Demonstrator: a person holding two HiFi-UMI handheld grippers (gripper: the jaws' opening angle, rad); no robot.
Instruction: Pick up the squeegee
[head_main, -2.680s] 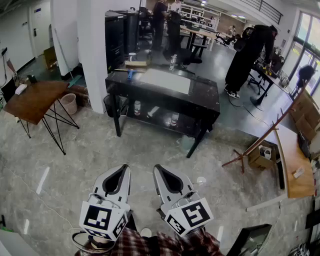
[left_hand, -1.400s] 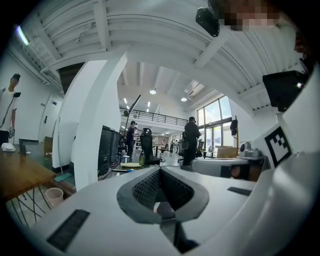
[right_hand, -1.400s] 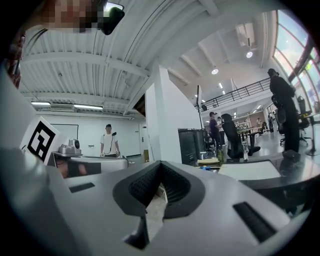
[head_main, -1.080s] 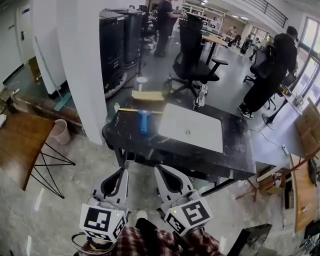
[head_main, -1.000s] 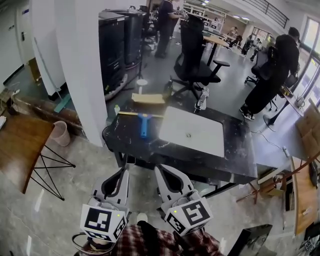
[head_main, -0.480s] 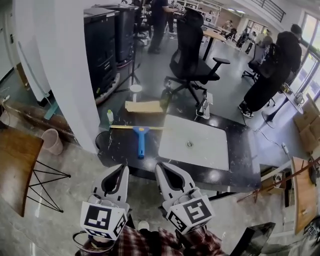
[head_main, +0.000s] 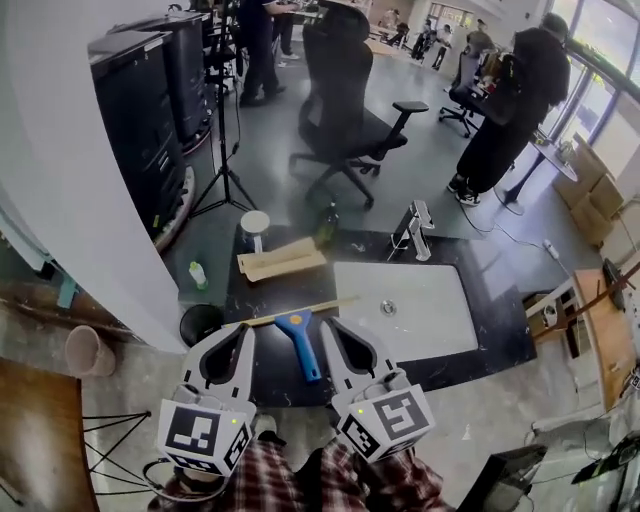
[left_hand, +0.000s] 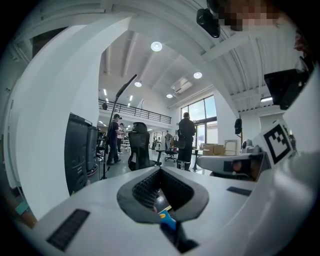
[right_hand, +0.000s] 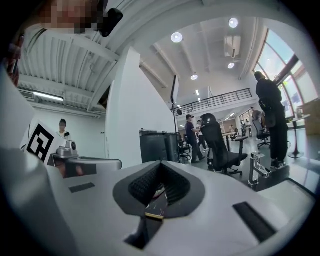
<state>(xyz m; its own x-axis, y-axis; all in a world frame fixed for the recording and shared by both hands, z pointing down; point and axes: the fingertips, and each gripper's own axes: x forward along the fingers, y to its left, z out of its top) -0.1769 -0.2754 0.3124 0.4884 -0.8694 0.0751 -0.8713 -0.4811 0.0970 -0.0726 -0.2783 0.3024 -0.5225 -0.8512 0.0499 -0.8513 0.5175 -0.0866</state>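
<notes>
**On the black table: squeegee lies untouched btwn your two grippers**

At the near edge of the black table the squeegee lies flat. Its blue handle points toward you, and its long pale blade strip runs crosswise at the far end. In the head view it sits btwn your left gripper and right gripper, w/ the handle closer to the right one. Neither gripper touches it.

Both grippers point level over the table edge. Left gripper view: fingers together at the tips, nothing clamped, and a bit of the blue handle shows thru the hollow below them. Right gripper view: fingers also together, nothing held.

Just right of the squeegee lies a white board. Behind it are a flat cardboard piece, a white cup, a dark bottle and a metal fixture. Beyond the table stand a black office chair and a person in dark clothes.
</notes>
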